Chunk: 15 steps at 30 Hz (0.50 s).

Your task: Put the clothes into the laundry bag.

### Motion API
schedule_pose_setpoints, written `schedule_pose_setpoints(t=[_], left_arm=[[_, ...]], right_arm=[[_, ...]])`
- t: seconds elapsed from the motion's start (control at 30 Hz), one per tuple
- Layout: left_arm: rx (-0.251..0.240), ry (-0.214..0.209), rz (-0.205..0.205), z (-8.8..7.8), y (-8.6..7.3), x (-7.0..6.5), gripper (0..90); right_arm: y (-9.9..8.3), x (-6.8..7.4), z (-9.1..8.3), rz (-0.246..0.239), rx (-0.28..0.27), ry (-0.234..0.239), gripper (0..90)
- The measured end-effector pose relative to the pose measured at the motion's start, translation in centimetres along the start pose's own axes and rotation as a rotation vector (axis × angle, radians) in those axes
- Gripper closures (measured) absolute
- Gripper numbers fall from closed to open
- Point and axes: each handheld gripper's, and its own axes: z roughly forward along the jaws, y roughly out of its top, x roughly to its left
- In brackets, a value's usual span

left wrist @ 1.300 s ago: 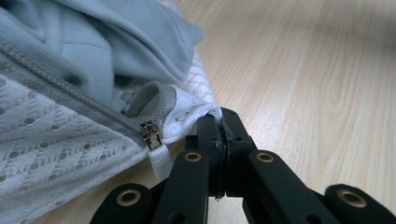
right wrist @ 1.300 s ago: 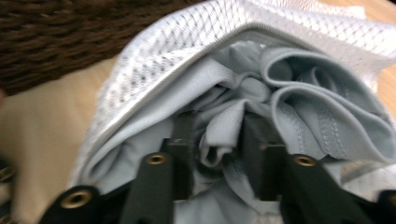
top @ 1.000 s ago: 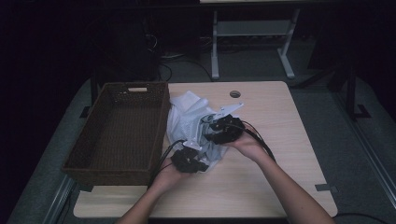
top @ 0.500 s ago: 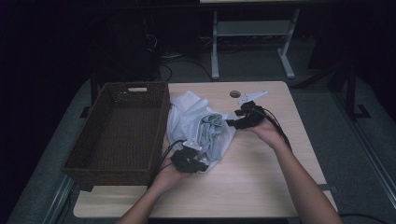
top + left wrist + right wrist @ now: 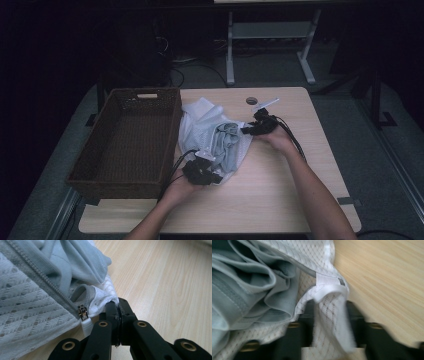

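A white mesh laundry bag [image 5: 200, 131] lies crumpled on the surface [image 5: 280, 200], with a pale grey-green garment [image 5: 226, 142] bunched inside its open mouth. The bag has a grey zipper band and a metal slider with a white pull tab [image 5: 85, 320], lying just left of the left gripper [image 5: 117, 308], whose jaws are clamped on the bag's near edge. At the far side, a white-hemmed mesh edge [image 5: 329, 315] of the bag drapes between the jaws of the right gripper [image 5: 329, 307], which have just been closing. The garment's soft folds lie to the left of that gripper.
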Motion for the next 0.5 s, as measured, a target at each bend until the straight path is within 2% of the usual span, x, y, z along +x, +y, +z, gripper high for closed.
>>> schedule_pose_setpoints(t=[0.07, 0.27, 0.5], left_arm=[[-0.006, 0.004, 0.002, -0.1, 0.0, 0.0, 88.3], [-0.008, 0.011, 0.001, -0.2, 0.0, 0.1, 88.3], [-0.02, 0.029, -0.02, -0.6, -0.1, 0.4, 88.3]], right_arm=[[0.0, 0.0, -0.2, -0.003, -0.006, 0.009, 85.8], [-0.6, 0.5, -2.0, -0.049, -0.012, -0.023, 87.2], [-2.9, 2.5, -4.8, -0.1, 0.057, -0.085, 87.3]])
